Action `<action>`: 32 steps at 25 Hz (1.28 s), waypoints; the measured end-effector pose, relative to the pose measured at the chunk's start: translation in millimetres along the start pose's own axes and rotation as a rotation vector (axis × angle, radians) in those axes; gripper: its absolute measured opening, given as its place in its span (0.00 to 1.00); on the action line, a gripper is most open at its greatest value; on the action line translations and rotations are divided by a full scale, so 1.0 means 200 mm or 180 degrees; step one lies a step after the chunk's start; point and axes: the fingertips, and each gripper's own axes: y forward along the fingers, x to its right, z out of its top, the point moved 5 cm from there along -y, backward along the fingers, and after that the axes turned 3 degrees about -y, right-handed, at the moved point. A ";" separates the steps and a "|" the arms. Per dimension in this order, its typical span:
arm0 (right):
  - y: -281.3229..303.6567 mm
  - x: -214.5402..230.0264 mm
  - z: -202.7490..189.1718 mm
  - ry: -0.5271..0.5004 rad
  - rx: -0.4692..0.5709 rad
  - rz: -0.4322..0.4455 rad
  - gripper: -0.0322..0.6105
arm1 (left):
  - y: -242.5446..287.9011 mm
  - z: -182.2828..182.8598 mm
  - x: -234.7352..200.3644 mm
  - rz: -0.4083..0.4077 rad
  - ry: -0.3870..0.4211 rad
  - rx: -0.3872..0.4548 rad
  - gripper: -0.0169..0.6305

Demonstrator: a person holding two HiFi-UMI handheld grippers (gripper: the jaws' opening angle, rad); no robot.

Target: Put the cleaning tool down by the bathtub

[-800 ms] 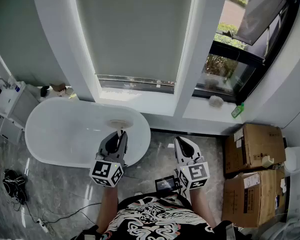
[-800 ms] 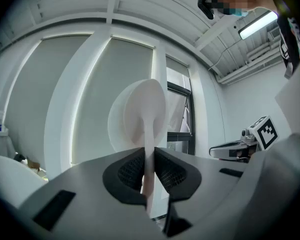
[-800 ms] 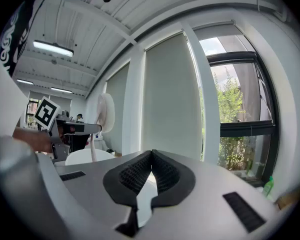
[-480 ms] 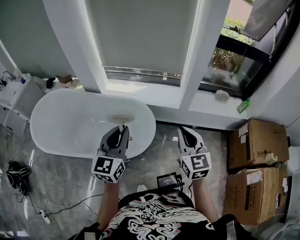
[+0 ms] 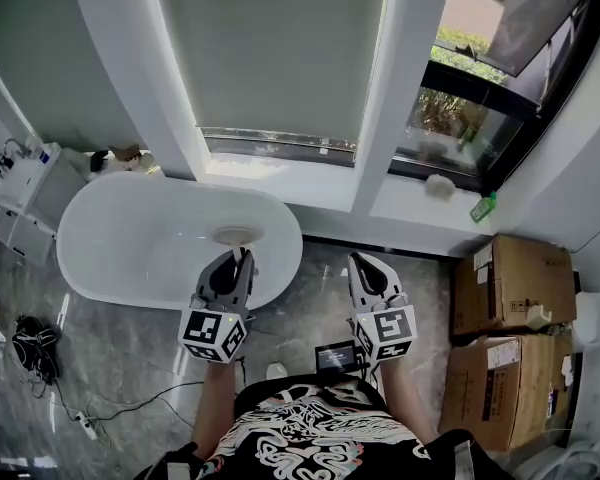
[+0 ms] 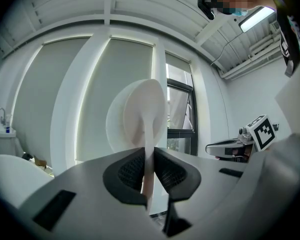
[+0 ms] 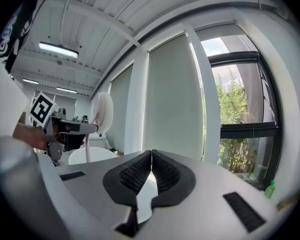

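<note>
My left gripper (image 5: 240, 258) is shut on the thin handle of a white cleaning tool (image 5: 234, 236), held over the right end of the white bathtub (image 5: 100, 268). In the left gripper view the tool's round head (image 6: 144, 111) stands upright above the pads, with the handle pinched between them (image 6: 148, 165). My right gripper (image 5: 364, 264) hangs over the grey floor to the right of the tub, jaws shut and empty (image 7: 151, 168). From the right gripper view I see the left gripper (image 7: 70, 129), the tool (image 7: 103, 112) and the tub (image 7: 92, 155) at the left.
Two cardboard boxes (image 5: 508, 286) (image 5: 500, 388) stand at the right wall. A green bottle (image 5: 482, 208) sits on the window ledge. A white cabinet (image 5: 25, 193) is at the tub's left end. Cables (image 5: 32, 350) and a small dark device (image 5: 332, 356) lie on the marble floor.
The head view has shifted a little. Both grippers keep about the same places, and the left one still holds the tool upright.
</note>
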 end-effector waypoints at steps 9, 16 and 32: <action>-0.07 0.21 -0.06 0.0017 0.0028 0.0032 0.09 | 0.08 -0.02 0.11 0.0189 -0.0002 0.0033 0.10; 0.01 0.35 -0.09 0.0035 0.0031 -0.0046 0.09 | 0.23 -0.05 0.09 0.0216 0.0025 -0.0009 0.10; 0.81 0.72 -0.06 0.0021 -0.0150 -0.0234 0.09 | 1.07 -0.03 -0.45 0.0114 -0.0109 -0.0079 0.10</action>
